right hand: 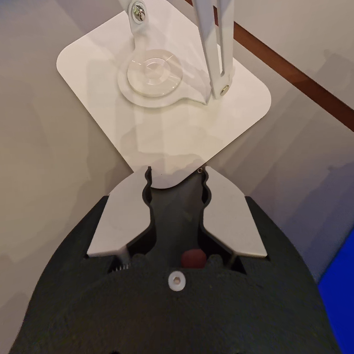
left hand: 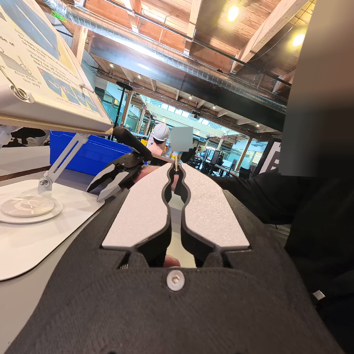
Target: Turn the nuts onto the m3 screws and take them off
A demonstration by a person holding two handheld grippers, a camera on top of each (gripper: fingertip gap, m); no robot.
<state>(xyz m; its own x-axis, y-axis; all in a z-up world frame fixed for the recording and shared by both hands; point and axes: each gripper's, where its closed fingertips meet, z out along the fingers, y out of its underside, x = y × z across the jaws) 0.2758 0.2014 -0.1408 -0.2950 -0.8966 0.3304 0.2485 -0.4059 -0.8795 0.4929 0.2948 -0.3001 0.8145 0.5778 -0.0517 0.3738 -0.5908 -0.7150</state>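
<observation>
Left gripper [left hand: 175,169] tilted upward, jaws nearly closed, tips pinching a small metal part. Fingertip visible behind base, black sleeve [left hand: 268,195] stretching off to the right. Right gripper [right hand: 175,173] pointing down, jaws spread wide, nothing between them; in left wrist view resting low, tips near surface.

An open-plan workshop-office: exposed timber ceiling beams [left hand: 254,36] and a silver duct [left hand: 172,55] at twelve o'clock, shared desks [left hand: 226,168] with seated people at three, a blue bin [left hand: 90,153] at nine.
</observation>
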